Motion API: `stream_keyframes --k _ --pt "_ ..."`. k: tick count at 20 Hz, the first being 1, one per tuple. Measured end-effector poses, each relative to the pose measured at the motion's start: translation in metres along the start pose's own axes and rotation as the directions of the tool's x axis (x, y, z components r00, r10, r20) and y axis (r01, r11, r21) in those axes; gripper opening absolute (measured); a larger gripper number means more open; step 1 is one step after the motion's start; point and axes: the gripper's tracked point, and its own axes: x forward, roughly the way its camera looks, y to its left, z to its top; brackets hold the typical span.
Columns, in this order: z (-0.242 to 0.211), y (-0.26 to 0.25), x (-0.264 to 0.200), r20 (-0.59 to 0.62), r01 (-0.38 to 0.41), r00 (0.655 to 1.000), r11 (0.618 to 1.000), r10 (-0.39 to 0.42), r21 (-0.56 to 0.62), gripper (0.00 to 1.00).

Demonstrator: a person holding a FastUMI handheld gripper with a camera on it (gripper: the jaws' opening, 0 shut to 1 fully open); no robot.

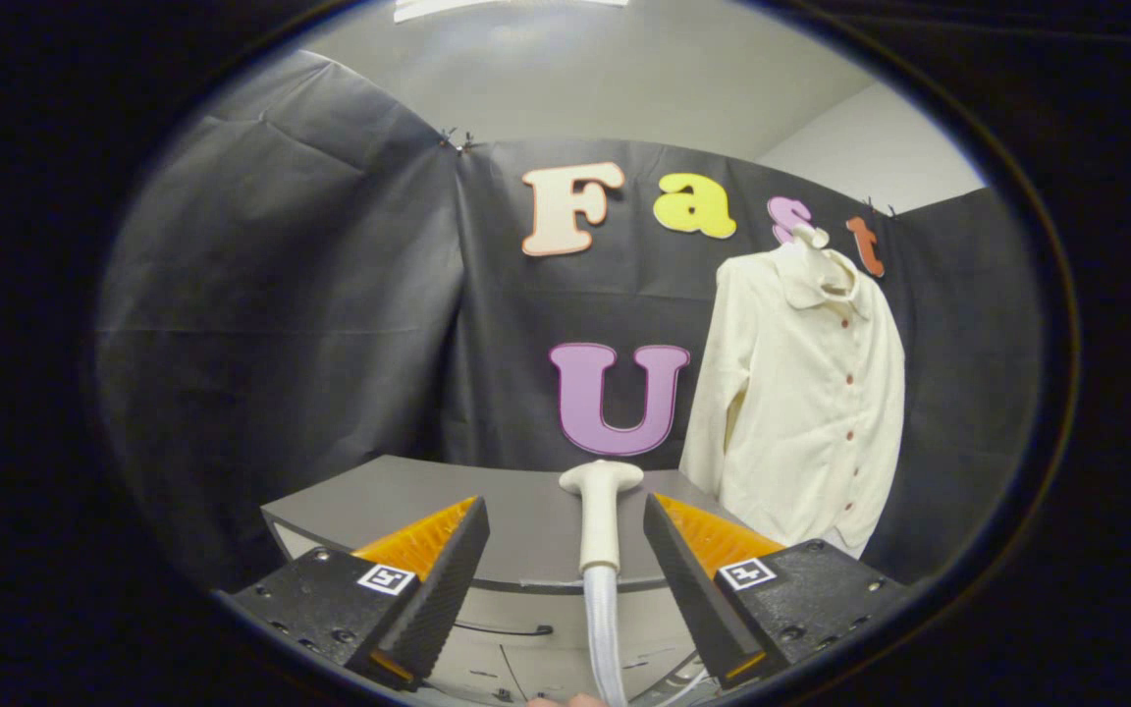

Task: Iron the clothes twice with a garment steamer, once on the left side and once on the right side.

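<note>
Gripper view looks forward along the two fingers of the gripper (565, 530), which stand spread wide apart, released and pressing on nothing. Between them, touching neither, rises the garment steamer (600, 511): a pale handle standing upright, its flattened head at 12 o'clock from the gap between the fingertips, and a ribbed translucent hose (605, 628) running down from the handle's lower end toward 6 o'clock. The steamer head sits in line with the near rim of a grey surface (516, 520) with a rounded front edge, which lies just ahead of the fingers and stretches beyond them to the booth's black cloth wall (281, 324). Below that rim a lighter panel with a thin dark cable (511, 631) shows between the fingers. At about 2 o'clock from the steamer head, beyond the right finger, hangs the clothes (801, 393): a cream long-sleeved shirt with a collar and a row of small dark red buttons down its front, hung on a white hanger (811, 236) against the cloth wall, its hem reaching down past the far edge of the surface. Steamer and shirt are well apart
</note>
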Motion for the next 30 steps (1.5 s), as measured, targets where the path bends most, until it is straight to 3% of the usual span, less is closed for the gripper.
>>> stream_keyframes --k 3,9,15,21,24,30 --pt "-0.019 -0.005 0.024 -0.055 0.011 0.998 0.999 -0.009 0.037 0.97" --pt "-0.043 -0.024 0.071 -0.138 0.057 0.989 0.998 -0.059 -0.021 0.96" --pt "-0.067 -0.030 0.104 -0.225 0.072 0.972 0.997 -0.068 0.006 0.86" --pt "-0.084 -0.027 0.119 -0.275 0.070 0.959 0.997 -0.060 0.025 0.50" --pt "-0.081 -0.025 0.120 -0.270 0.057 0.962 0.997 -0.039 0.059 0.39" --pt "-0.069 -0.018 0.115 -0.208 -0.034 0.977 0.995 0.052 0.089 0.34"
